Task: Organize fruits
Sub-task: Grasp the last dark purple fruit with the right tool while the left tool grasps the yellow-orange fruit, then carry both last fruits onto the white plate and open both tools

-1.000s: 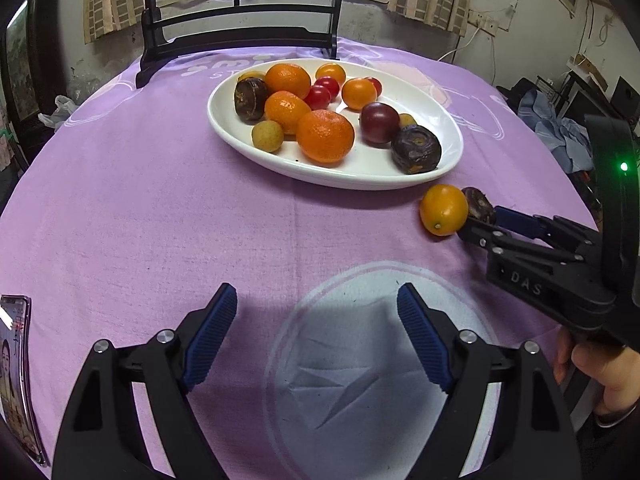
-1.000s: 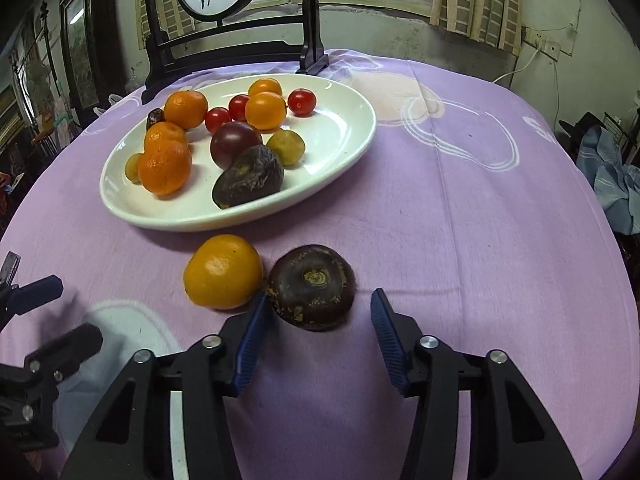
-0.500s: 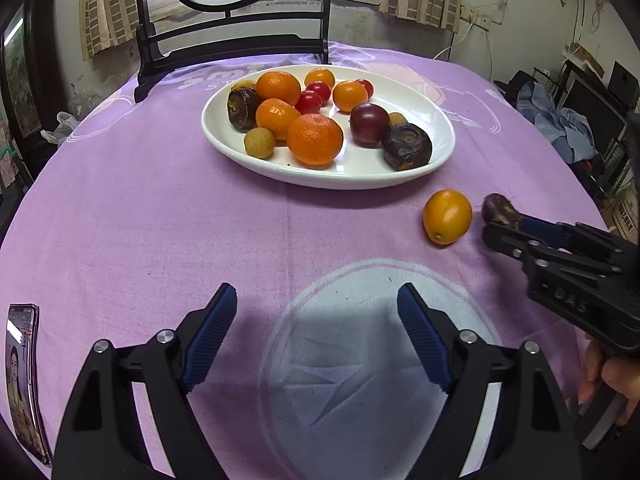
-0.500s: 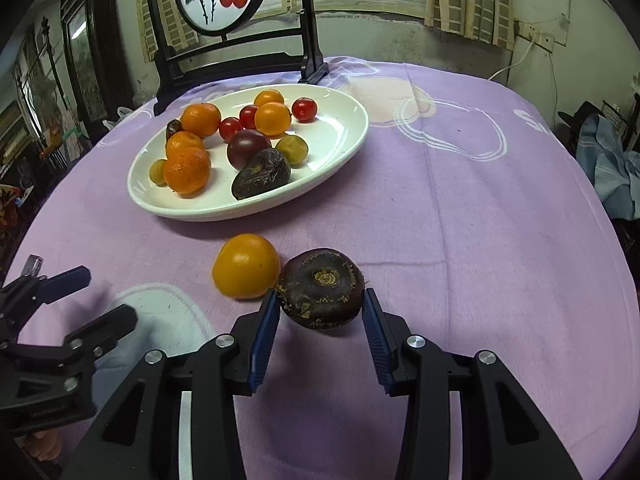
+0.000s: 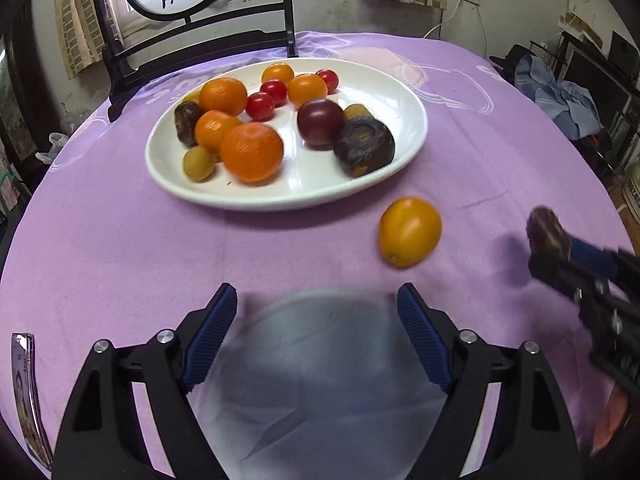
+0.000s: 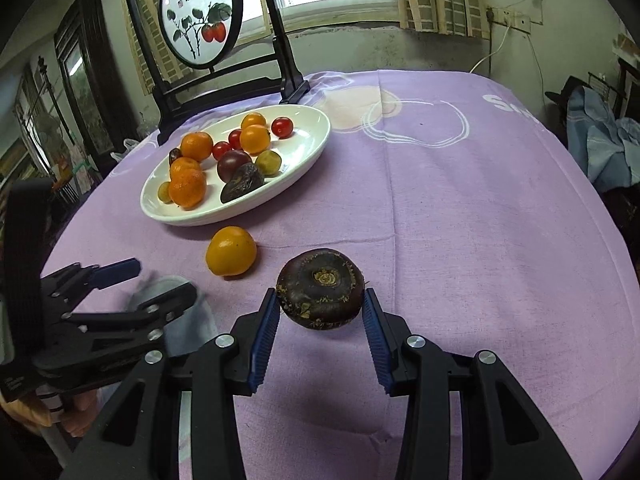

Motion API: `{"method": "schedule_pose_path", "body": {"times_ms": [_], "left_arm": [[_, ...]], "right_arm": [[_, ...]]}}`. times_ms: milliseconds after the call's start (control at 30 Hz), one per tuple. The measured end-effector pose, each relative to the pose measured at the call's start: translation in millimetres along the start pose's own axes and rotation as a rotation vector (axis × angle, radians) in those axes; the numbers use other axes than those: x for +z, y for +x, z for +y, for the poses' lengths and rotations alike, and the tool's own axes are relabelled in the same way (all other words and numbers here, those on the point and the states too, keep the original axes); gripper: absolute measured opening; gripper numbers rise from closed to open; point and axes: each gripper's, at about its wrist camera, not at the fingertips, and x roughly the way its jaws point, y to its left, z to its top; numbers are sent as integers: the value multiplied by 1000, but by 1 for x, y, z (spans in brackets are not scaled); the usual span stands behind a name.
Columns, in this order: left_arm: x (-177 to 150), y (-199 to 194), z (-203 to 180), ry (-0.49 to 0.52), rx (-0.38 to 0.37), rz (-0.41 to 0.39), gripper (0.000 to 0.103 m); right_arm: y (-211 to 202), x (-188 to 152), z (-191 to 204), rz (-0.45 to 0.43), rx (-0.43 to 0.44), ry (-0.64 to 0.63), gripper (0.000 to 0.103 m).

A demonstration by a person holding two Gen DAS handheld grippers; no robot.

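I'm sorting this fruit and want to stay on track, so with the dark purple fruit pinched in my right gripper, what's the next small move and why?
Probably carry it toward the white plate. The right gripper is shut on the dark purple fruit, which seems lifted off the purple cloth; the other fruits already lie in the plate. The orange fruit lies in between on the cloth, so pass above it.

A round table (image 6: pixel 460 216) under a purple cloth with pale circle prints; on it a white oval plate (image 6: pixel 308 136) of fruit toward the far side; a loose orange fruit (image 6: pixel 231 251) just beside the plate's near rim; a dark framed screen stand (image 6: pixel 224 80) at the far edge.
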Motion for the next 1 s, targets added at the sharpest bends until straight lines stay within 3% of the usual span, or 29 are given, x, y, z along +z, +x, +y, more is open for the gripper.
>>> {"method": "schedule_pose_path", "body": {"times_ms": [267, 333, 533, 667, 1000], "left_arm": [[22, 13, -35, 62, -17, -10, 81], [24, 20, -40, 69, -18, 10, 77], [27, 31, -48, 73, -44, 23, 61], [30, 31, -50, 79, -69, 21, 38], [12, -6, -22, 86, -77, -20, 37]], "right_arm": [[-5, 3, -6, -11, 18, 22, 43], [-6, 3, -5, -13, 25, 24, 43], [-7, 3, -5, -15, 26, 28, 43], [-7, 3, -5, -13, 21, 23, 43], [-5, 2, -1, -27, 21, 2, 43]]}}
